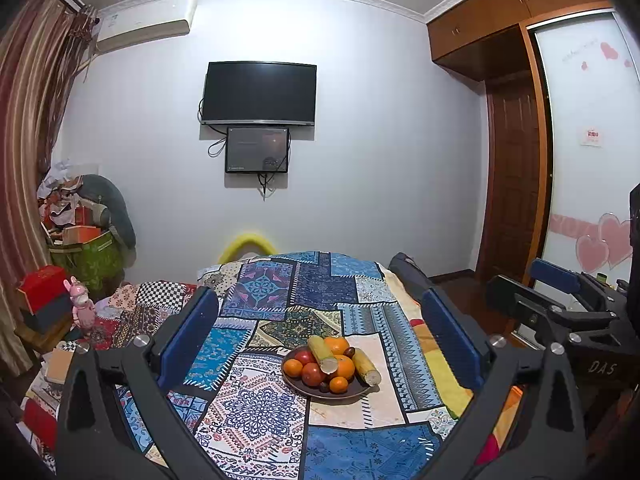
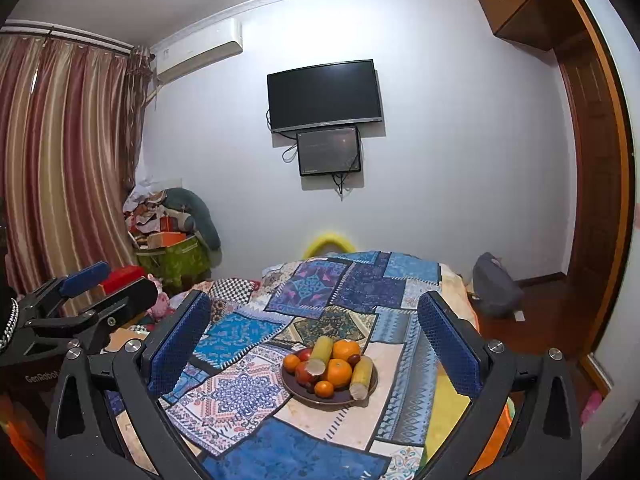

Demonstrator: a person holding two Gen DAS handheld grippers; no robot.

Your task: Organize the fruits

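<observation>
Both claws are hanging wide open right up front, nothing in either one: the left claw (image 1: 320, 336) frames the fruit from its own camera, and the right claw (image 2: 316, 340) does the same from its side. You can also spot the right one poking in at the edge of the left view. Between the blue pads sits a dark plate (image 1: 352, 391) piled with fruit, resting on a patchwork quilt (image 1: 256, 412) spread over what looks like a bed. On the plate there are two corn cobs (image 1: 321, 354), a few oranges (image 1: 345, 367), some red tomato-looking things (image 1: 313, 374), and a couple of small dark fruits I can't really identify. The plate is well ahead of both claws, not touching either. Back wall has a TV (image 1: 259, 94) with a smaller screen (image 1: 257, 150) just under it.
</observation>
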